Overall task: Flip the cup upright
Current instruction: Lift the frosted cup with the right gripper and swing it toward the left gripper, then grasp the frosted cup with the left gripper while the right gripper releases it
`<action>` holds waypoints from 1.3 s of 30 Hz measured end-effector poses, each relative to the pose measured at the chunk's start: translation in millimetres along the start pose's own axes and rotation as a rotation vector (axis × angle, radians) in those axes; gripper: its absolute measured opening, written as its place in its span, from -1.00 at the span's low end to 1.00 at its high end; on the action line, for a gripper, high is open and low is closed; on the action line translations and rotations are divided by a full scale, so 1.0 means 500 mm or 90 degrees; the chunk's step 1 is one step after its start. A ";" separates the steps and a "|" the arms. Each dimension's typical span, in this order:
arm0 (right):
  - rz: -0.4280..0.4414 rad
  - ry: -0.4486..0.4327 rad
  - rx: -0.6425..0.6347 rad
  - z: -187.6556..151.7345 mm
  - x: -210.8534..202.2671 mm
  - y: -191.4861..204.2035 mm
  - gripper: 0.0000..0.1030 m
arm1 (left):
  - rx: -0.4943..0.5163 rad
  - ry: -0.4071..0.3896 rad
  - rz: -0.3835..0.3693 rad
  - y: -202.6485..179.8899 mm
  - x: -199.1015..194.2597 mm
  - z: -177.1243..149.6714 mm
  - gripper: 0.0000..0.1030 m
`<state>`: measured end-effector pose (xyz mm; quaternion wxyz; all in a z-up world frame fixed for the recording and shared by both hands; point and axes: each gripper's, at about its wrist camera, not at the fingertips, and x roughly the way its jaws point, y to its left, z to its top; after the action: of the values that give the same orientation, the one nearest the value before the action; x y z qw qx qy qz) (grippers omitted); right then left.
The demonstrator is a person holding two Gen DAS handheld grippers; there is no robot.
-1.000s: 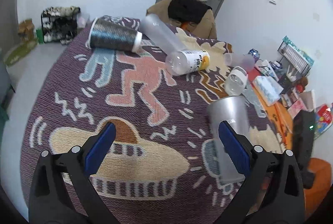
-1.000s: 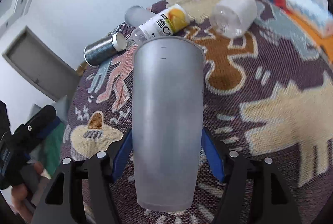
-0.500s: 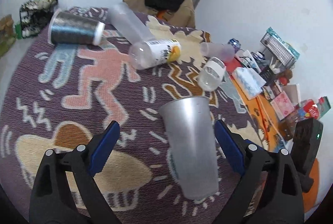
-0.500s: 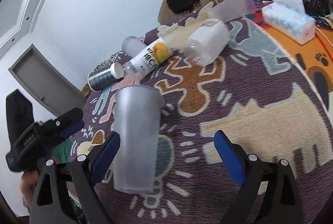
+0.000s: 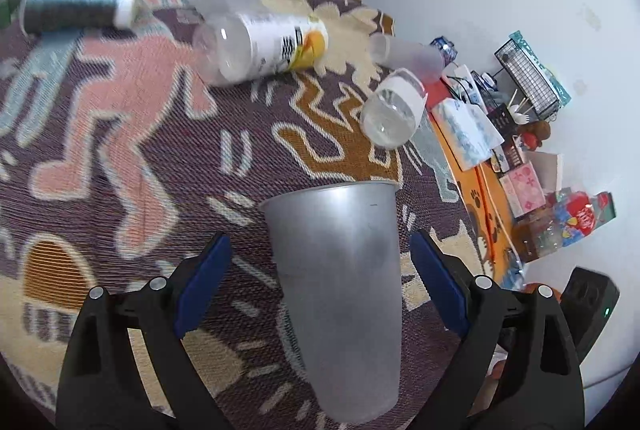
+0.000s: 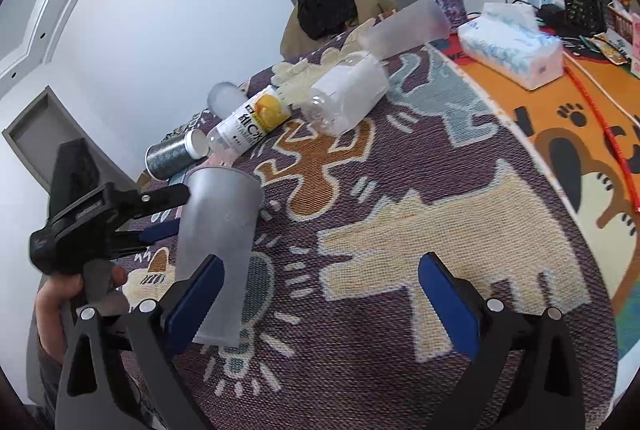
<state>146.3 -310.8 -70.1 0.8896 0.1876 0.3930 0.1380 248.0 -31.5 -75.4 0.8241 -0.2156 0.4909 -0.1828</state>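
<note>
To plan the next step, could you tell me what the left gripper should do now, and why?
Probably close the left gripper gently on the frosted cup: its open jaws straddle the cup without touching, and the right gripper is open beside it.

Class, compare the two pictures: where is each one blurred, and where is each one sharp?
Left wrist view: the glitter can and labelled bottle at the far end are smeared, while the grey cup is crisp. Right wrist view: sharp nearly throughout, straight lines bowing toward the edges.
</note>
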 end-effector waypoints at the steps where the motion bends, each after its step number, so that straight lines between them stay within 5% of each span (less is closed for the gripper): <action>1: -0.002 -0.003 0.001 0.000 -0.004 -0.004 0.85 | -0.010 0.009 -0.004 0.004 0.012 0.004 0.74; 18: 0.001 -0.010 0.023 -0.016 -0.027 -0.029 0.85 | -0.046 0.070 -0.035 0.002 0.092 0.039 0.62; 32: 0.021 -0.013 0.016 -0.015 -0.014 -0.011 0.85 | 0.133 -0.125 0.040 -0.095 -0.099 0.011 0.56; 39: 0.023 -0.016 0.006 -0.015 -0.007 -0.001 0.85 | 0.206 -0.211 0.072 -0.137 -0.135 -0.024 0.56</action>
<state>138.5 -311.1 -73.0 0.8908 0.2008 0.3791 0.1496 200.9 -56.6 5.5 0.9261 -0.0796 0.3248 -0.1748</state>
